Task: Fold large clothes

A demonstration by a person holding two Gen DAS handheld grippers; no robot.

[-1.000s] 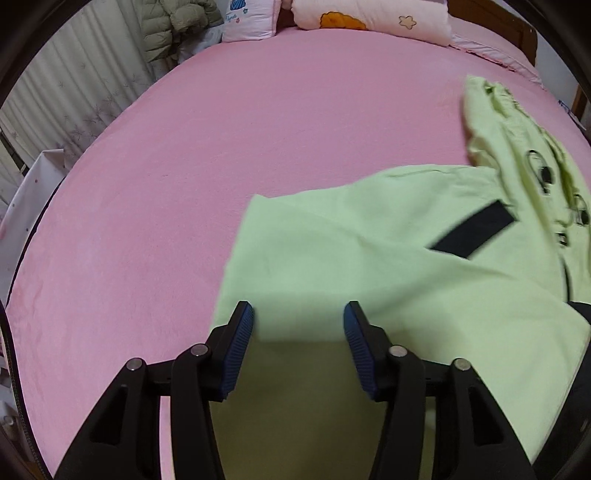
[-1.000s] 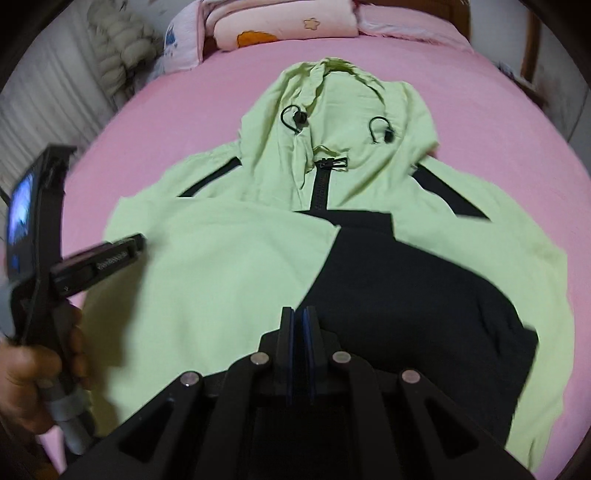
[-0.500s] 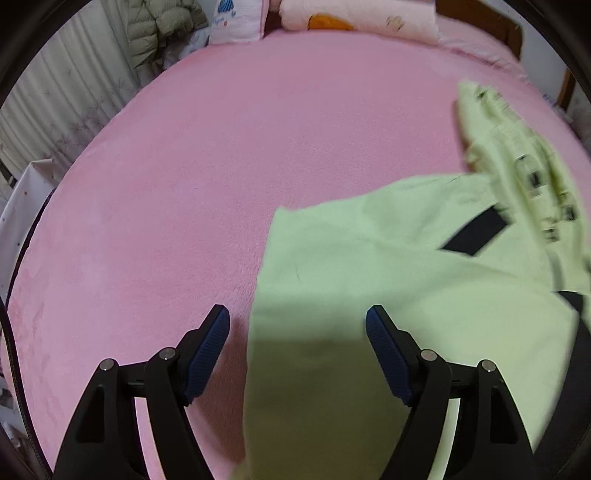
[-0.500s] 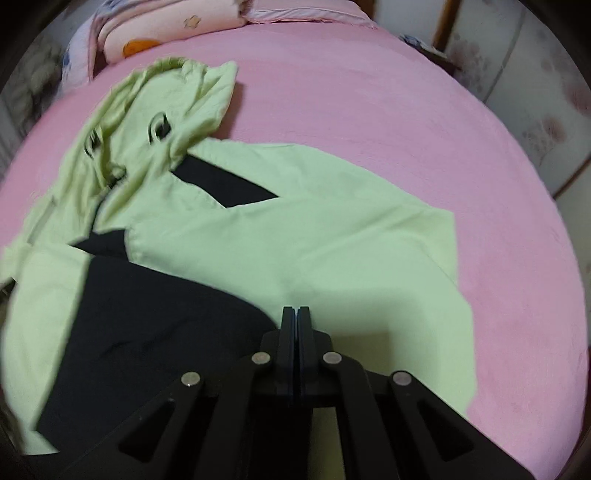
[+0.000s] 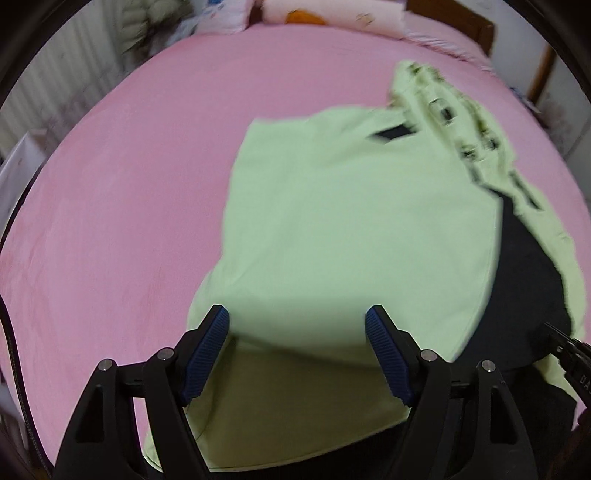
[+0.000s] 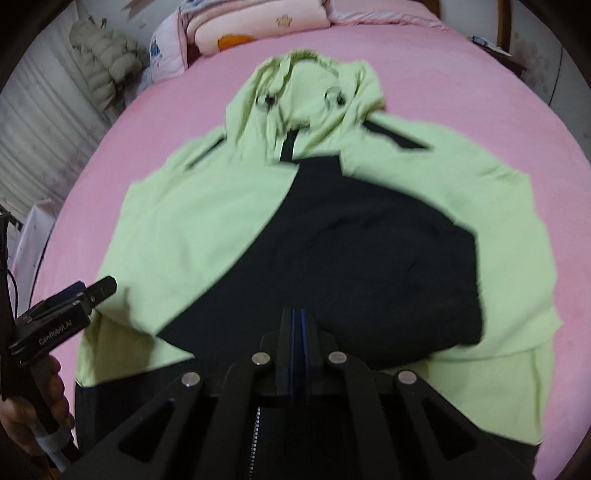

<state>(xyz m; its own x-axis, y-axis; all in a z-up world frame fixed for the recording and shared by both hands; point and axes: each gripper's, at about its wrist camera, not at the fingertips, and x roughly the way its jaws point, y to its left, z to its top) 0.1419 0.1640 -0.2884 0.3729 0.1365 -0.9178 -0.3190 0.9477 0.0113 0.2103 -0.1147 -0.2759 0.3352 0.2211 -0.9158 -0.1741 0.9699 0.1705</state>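
A light green and black hooded jacket (image 6: 332,229) lies front up on the pink bed (image 6: 461,74), hood toward the pillows. Both sleeves are folded in over the body. In the left wrist view the jacket (image 5: 351,229) fills the middle and right. My left gripper (image 5: 297,332) is open and empty, its jaws wide apart over the folded left sleeve near the hem. My right gripper (image 6: 297,325) is shut with nothing visible between its pads, over the black front near the hem. The left gripper also shows in the right wrist view (image 6: 74,302), at the jacket's left edge.
Pillows (image 6: 258,26) and a padded grey coat (image 6: 107,51) lie at the head of the bed. A wooden headboard post (image 5: 539,70) stands at the far right. Pink sheet (image 5: 110,203) surrounds the jacket on the left and right.
My left gripper has opened wider and moved right over the green sleeve. My right gripper stayed shut, swung out toward the right sleeve and came back to the jacket's middle.
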